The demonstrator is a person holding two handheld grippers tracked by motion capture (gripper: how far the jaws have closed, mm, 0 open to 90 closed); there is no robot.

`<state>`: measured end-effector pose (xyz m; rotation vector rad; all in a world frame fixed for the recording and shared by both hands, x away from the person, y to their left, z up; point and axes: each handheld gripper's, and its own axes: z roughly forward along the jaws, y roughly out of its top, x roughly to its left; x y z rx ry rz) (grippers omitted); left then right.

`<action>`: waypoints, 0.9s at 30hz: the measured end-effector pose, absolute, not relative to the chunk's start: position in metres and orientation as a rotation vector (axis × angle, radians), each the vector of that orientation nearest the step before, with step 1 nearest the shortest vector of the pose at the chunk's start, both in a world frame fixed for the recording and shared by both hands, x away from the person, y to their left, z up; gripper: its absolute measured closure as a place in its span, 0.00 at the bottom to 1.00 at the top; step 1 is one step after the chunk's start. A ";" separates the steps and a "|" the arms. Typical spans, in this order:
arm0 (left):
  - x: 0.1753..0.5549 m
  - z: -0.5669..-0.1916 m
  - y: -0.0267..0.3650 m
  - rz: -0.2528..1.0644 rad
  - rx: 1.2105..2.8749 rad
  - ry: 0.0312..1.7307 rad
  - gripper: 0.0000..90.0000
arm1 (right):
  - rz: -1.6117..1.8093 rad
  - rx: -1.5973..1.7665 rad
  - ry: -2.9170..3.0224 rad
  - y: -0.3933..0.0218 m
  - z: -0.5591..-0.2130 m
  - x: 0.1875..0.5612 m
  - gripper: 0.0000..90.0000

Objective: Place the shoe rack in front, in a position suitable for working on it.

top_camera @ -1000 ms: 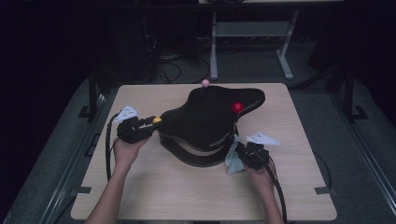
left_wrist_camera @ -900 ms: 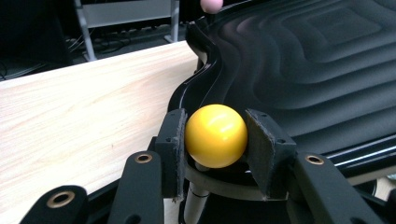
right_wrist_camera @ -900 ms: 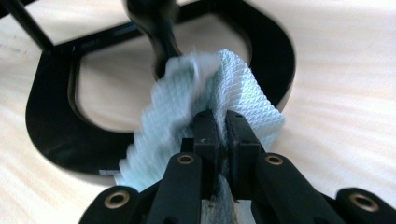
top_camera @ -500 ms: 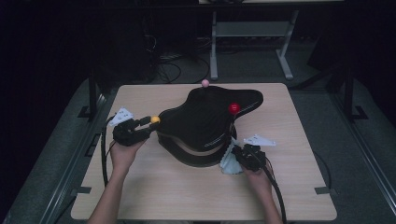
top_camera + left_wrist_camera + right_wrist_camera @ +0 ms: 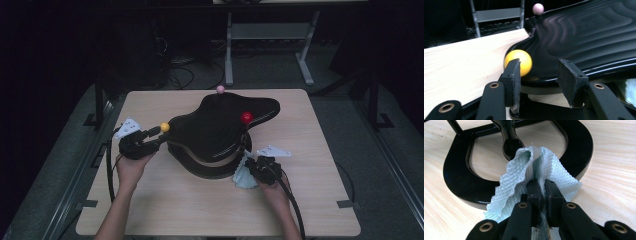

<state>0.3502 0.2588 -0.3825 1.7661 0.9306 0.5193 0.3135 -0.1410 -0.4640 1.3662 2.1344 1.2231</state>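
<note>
A glossy black curved top (image 5: 215, 127) rests on a black ring base (image 5: 200, 167) on the wooden table (image 5: 165, 210). It carries a yellow ball (image 5: 164, 127), a pink ball (image 5: 220, 89) and a red ball (image 5: 246, 117). My left gripper (image 5: 156, 136) is at the top's left tip and its jaws have just been opening. In the left gripper view the gripper (image 5: 541, 75) straddles the black rim without pressing it, the yellow ball (image 5: 522, 60) just behind one jaw. My right gripper (image 5: 542, 187) is shut on a pale blue-green cloth (image 5: 554, 167) beside the ring base (image 5: 456, 177).
Bare tabletop lies in front of the base and to the right of the cloth (image 5: 244, 177). Beyond the table's far edge stands a grey metal frame (image 5: 270, 30) among cables on a dark floor.
The left hand has drawn back slightly to the left and its jaws stand wider. The red ball and the black top have swung a little to the left. The right gripper keeps the cloth.
</note>
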 end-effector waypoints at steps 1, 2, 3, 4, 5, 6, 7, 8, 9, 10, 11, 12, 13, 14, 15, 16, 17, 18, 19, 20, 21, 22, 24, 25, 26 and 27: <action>0.352 -0.383 0.259 0.522 1.768 0.932 0.58 | 1.211 1.363 2.134 -0.140 -0.462 0.313 0.93; 0.354 -0.382 0.260 0.531 1.781 0.938 0.58 | 1.212 1.359 2.128 -0.140 -0.461 0.312 0.93; 0.357 -0.382 0.260 0.544 1.788 0.947 0.58 | 1.224 1.351 2.120 -0.140 -0.458 0.311 0.93; 0.359 -0.381 0.260 0.548 1.788 0.949 0.57 | 1.241 1.347 2.104 -0.141 -0.455 0.310 0.93; 0.362 -0.381 0.260 0.547 1.795 0.949 0.56 | 1.252 1.335 2.088 -0.141 -0.451 0.309 0.93; 0.364 -0.381 0.260 0.550 1.803 0.950 0.56 | 1.267 1.327 2.069 -0.141 -0.446 0.308 0.93; 0.366 -0.381 0.260 0.558 1.806 0.955 0.56 | 1.285 1.325 2.048 -0.141 -0.441 0.307 0.93; 0.367 -0.382 0.260 0.559 1.805 0.956 0.57 | 1.309 1.312 2.026 -0.142 -0.435 0.306 0.93; 0.369 -0.384 0.261 0.552 1.810 0.965 0.57 | 1.331 1.297 2.003 -0.142 -0.429 0.306 0.93; 0.370 -0.385 0.262 0.544 1.804 0.968 0.58 | 1.341 1.291 1.978 -0.142 -0.422 0.304 0.93; 0.372 -0.387 0.264 0.526 1.793 0.978 0.59 | 1.372 1.273 1.959 -0.143 -0.415 0.303 0.93; 0.373 -0.387 0.265 0.522 1.793 0.974 0.60 | 1.410 1.256 1.914 -0.143 -0.404 0.301 0.93; 0.373 -0.387 0.265 0.517 1.794 0.969 0.60 | 1.441 1.232 1.892 -0.144 -0.397 0.299 0.93; 0.373 -0.387 0.265 0.518 1.794 0.964 0.61 | 1.464 1.220 1.875 -0.145 -0.393 0.297 0.93; 0.373 -0.388 0.264 0.518 1.795 0.956 0.62 | 1.477 1.207 1.859 -0.146 -0.389 0.296 0.93; 0.373 -0.388 0.264 0.516 1.794 0.953 0.64 | 1.481 1.195 1.853 -0.146 -0.385 0.295 0.93; 0.374 -0.388 0.263 0.514 1.791 0.953 0.65 | 1.469 1.185 1.860 -0.146 -0.385 0.295 0.93; 0.374 -0.388 0.263 0.507 1.789 0.953 0.65 | 1.447 1.185 1.871 -0.145 -0.386 0.295 0.93; 0.374 -0.389 0.263 0.506 1.788 0.954 0.65 | 1.427 1.189 1.885 -0.144 -0.391 0.295 0.93; 0.375 -0.389 0.263 0.505 1.788 0.955 0.65 | 1.412 1.204 1.902 -0.143 -0.397 0.296 0.93; 0.375 -0.389 0.263 0.504 1.788 0.955 0.65 | 1.394 1.220 1.914 -0.142 -0.406 0.297 0.93; 0.375 -0.389 0.263 0.505 1.789 0.955 0.66 | 1.359 1.261 1.951 -0.140 -0.423 0.300 0.93; 0.375 -0.389 0.264 0.504 1.790 0.952 0.66 | 1.349 1.276 1.966 -0.140 -0.431 0.301 0.93; 0.375 -0.389 0.264 0.506 1.791 0.951 0.66 | 1.332 1.298 1.990 -0.138 -0.438 0.301 0.93; 0.375 -0.389 0.264 0.506 1.791 0.950 0.66 | 1.309 1.304 1.992 -0.138 -0.444 0.301 0.93; 0.375 -0.389 0.264 0.505 1.792 0.949 0.66 | 1.306 1.316 2.003 -0.138 -0.446 0.302 0.93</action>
